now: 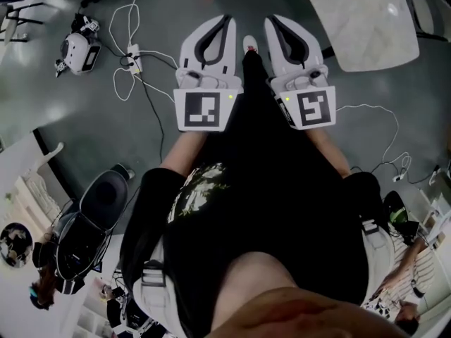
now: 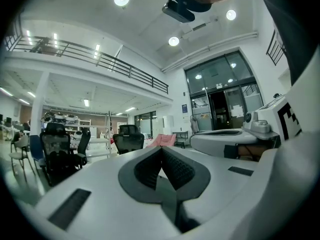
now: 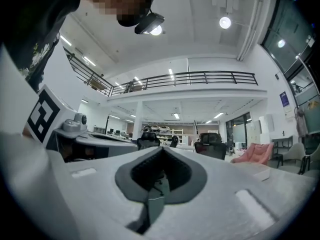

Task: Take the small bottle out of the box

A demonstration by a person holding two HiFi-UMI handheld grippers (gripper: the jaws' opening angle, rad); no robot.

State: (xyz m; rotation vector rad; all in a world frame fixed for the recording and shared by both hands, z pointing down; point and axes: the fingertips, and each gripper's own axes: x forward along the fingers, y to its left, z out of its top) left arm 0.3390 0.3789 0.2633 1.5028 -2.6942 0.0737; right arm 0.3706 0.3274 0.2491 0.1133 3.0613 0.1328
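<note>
No box or small bottle shows in any view. In the head view both white grippers are held side by side at waist height above a grey floor, pointing level and away from the body. My left gripper [image 1: 226, 20] has its tips together with nothing between them, and the left gripper view [image 2: 161, 149] shows the same. My right gripper [image 1: 270, 20] is likewise shut and empty, as the right gripper view [image 3: 161, 150] confirms. Each carries a cube with square markers [image 1: 203, 110] behind its jaws.
A white marble-patterned tabletop [image 1: 359, 20] lies ahead to the right. Cables [image 1: 144, 83], a power strip [image 1: 132, 56] and a small white device [image 1: 77, 51] lie on the floor at left. Black office chairs [image 2: 57, 149] and a pink seat [image 3: 252, 151] stand in the hall.
</note>
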